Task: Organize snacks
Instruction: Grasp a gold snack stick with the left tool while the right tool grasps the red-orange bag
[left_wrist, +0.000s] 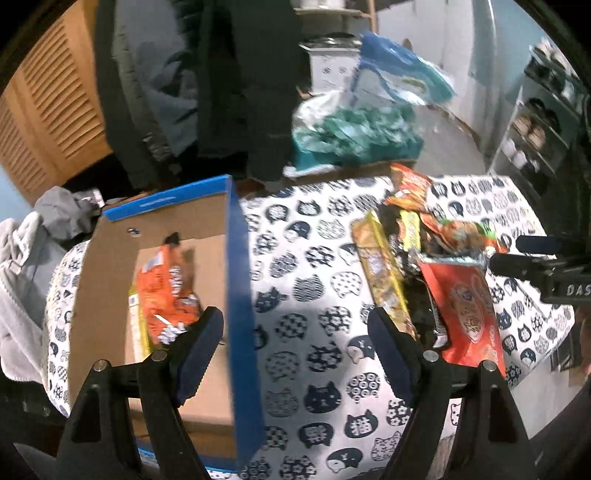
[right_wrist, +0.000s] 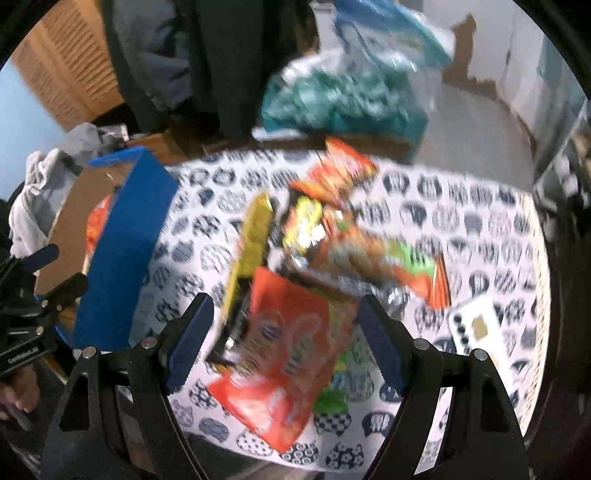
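Observation:
A blue cardboard box (left_wrist: 242, 280) stands on the left of the table with an orange snack bag (left_wrist: 166, 291) inside. It also shows in the right wrist view (right_wrist: 122, 251). A pile of snack packs lies on the cat-print cloth (left_wrist: 310, 266): a red-orange bag (right_wrist: 284, 350), a long gold pack (left_wrist: 384, 280), a yellow-black pack (right_wrist: 303, 225) and an orange-green bag (right_wrist: 380, 258). My left gripper (left_wrist: 295, 339) is open and empty over the box's right wall. My right gripper (right_wrist: 284, 336) is open above the red-orange bag, not touching it.
A teal bag (left_wrist: 354, 129) sits beyond the table's far edge. Dark clothes (left_wrist: 236, 85) hang behind. A white card (right_wrist: 476, 325) lies on the cloth at the right. A shelf rack (left_wrist: 535, 125) stands at far right. Grey fabric (left_wrist: 22, 280) lies left of the box.

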